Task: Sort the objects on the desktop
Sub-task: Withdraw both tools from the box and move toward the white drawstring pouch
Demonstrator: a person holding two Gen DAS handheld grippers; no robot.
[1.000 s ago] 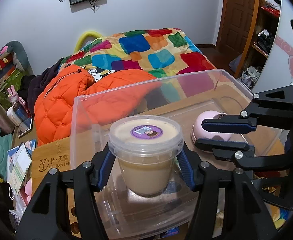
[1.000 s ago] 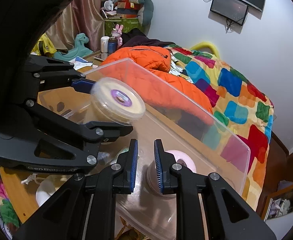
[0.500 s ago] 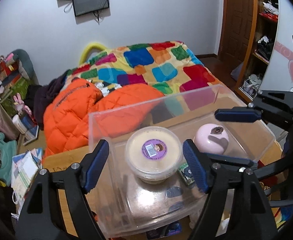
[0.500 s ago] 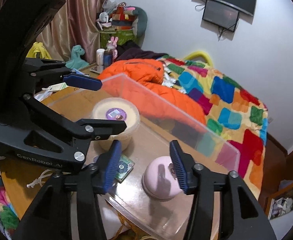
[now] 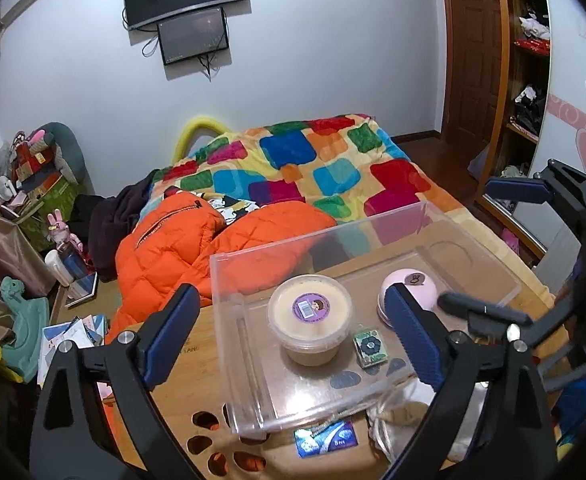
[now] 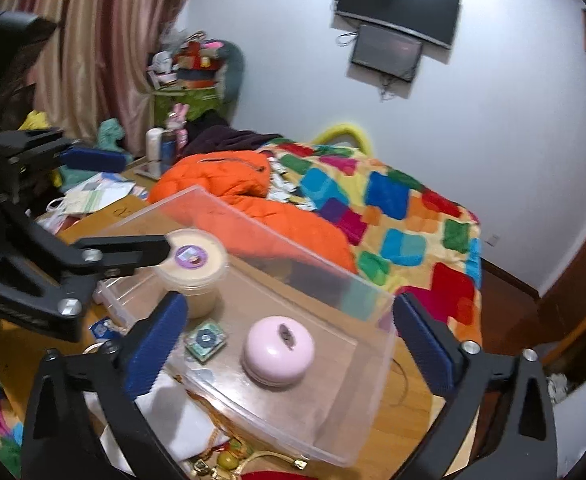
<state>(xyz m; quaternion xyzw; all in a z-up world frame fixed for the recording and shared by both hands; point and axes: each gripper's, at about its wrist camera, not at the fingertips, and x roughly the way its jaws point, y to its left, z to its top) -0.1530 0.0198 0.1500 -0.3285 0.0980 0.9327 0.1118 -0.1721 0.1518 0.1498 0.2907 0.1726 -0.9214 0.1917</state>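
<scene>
A clear plastic bin (image 5: 249,344) (image 6: 313,292) sits on a wooden table. Inside stand a tub with a cream lid and purple sticker (image 5: 310,312) (image 6: 191,264), a pink round case (image 5: 413,286) (image 6: 277,350) and a small green square packet (image 5: 370,347) (image 6: 205,339). My left gripper (image 5: 289,332) is open and empty, raised above and in front of the tub. My right gripper (image 6: 289,340) is open and empty, held above the pink case.
A bed with a colourful quilt (image 5: 325,172) and an orange jacket (image 5: 181,248) lies behind the table. A blue packet (image 5: 325,438), white cloth (image 6: 173,420) and trinkets (image 6: 229,456) lie at the bin's near side. Papers (image 6: 97,196) lie at the left.
My left gripper let go of the tub, leaving it in the bin, opened wide and pulled back and up. My right gripper opened from shut and also drew back.
</scene>
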